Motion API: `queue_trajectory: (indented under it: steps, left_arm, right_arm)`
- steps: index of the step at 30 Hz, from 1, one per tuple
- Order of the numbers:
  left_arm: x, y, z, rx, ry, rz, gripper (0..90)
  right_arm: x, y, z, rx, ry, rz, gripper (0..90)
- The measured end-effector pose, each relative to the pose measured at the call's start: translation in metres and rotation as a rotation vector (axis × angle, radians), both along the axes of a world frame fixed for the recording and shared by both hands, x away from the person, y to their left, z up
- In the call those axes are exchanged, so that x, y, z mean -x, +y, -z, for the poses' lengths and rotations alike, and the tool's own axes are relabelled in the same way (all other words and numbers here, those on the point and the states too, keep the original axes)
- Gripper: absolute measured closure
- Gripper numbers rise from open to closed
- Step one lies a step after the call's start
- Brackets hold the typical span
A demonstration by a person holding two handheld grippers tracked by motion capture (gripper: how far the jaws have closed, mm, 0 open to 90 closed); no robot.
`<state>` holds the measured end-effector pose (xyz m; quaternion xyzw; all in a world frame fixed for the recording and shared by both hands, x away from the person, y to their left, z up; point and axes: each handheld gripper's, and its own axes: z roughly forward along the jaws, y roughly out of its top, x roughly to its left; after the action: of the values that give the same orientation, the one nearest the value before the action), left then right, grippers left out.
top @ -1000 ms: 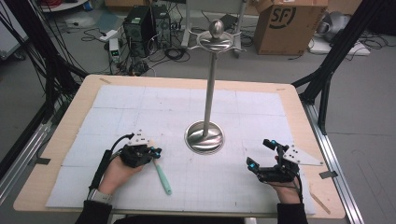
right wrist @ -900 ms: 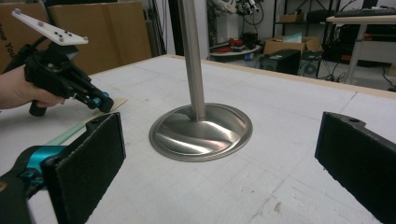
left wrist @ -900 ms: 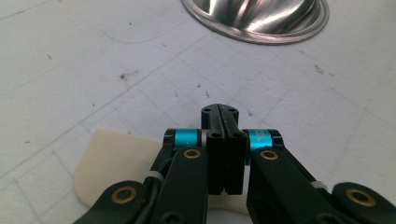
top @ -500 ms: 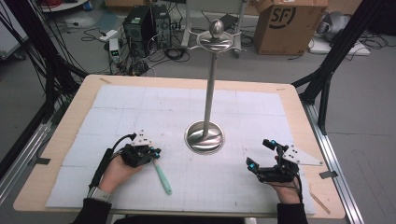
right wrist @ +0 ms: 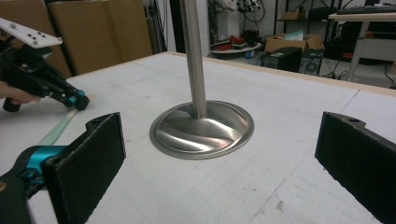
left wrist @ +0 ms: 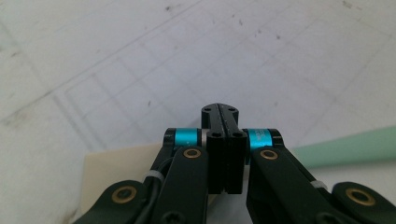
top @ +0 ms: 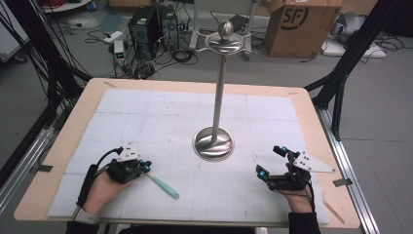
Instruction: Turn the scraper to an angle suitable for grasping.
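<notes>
Worktop (top: 73,131) of pale wood carries a white gridded mat (top: 146,117). At its near left corner the left hand-held gripper (top: 145,167) lies low over the mat, its jaws pressed fully together – the left gripper view shows them meeting with nothing between. A mint-green stick (top: 163,185), seemingly a brush handle, lies flat on the mat just beside those jaw tips and runs away toward the near edge; whether the tips touch it I cannot tell. A cream-coloured flat piece (left wrist: 116,172) shows beneath the gripper's body. Near the middle stands an upright steel stand (top: 213,144), its round base on the mat. At the near right the right hand-held gripper (top: 271,161) is held with jaws spread wide and empty – facing the stand's base, well apart from it.
</notes>
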<state>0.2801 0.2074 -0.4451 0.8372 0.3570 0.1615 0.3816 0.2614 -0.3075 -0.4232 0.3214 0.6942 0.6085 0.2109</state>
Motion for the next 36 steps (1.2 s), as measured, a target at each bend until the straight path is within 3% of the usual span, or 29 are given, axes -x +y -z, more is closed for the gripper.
queue_trajectory:
  steps: [8,11,14,18,22,27,30,36]
  left_arm:
    - [0.038,0.028,-0.001,0.012,0.013,-0.023,89.6]
    - [0.044,0.034,0.0,0.022,0.001,-0.04,89.6]
    - [0.047,0.035,-0.006,0.083,-0.039,-0.038,89.7]
    - [0.057,0.019,-0.013,0.126,-0.061,0.048,89.6]
    - [0.062,-0.003,-0.008,0.063,-0.041,0.119,89.6]
    - [0.068,-0.016,-0.009,0.097,-0.026,0.199,89.5]
    - [0.07,-0.022,-0.006,0.071,-0.016,0.2,89.2]
    - [0.069,-0.032,-0.001,0.067,0.003,0.234,89.3]
  right_arm:
    - [-0.001,0.001,0.001,0.007,-0.001,-0.002,0.6]
    - [-0.001,0.002,0.001,0.01,0.003,-0.003,0.6]
    - [-0.001,0.004,0.001,0.014,0.006,-0.005,0.6]
    - [-0.001,0.004,0.001,0.012,0.004,-0.007,0.6]
    - [-0.001,0.004,0.001,0.014,0.008,-0.01,0.6]
    - [-0.001,0.003,0.001,0.008,0.003,-0.008,0.6]
    - [-0.001,0.004,0.001,0.016,0.008,-0.012,0.6]
    - [-0.001,0.004,0.001,0.016,0.002,-0.012,0.6]
